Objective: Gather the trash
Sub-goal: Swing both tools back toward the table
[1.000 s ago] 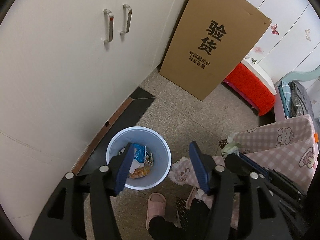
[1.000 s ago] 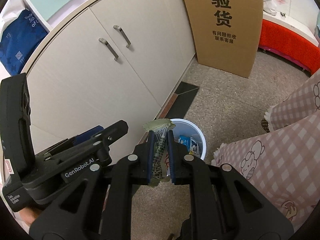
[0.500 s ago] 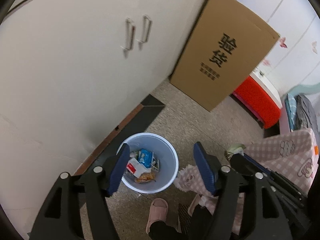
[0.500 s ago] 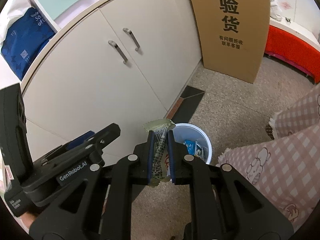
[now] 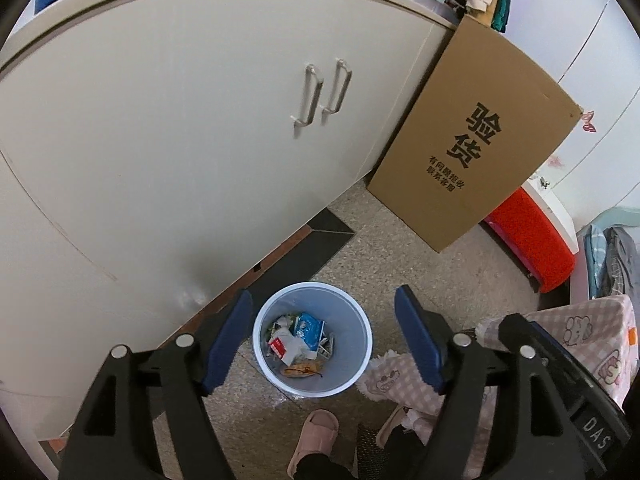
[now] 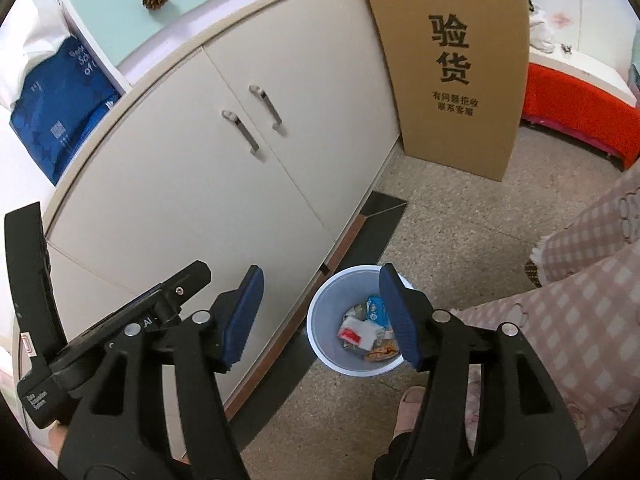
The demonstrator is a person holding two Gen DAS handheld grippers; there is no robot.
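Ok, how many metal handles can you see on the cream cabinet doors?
2. The left handle and the right handle sit side by side at the meeting edges of the cream cabinet's two doors, above the round white waste bin. Other doors may be out of frame.

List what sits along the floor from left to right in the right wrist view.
Cabinet → trash bin → cardboard box → red stool.
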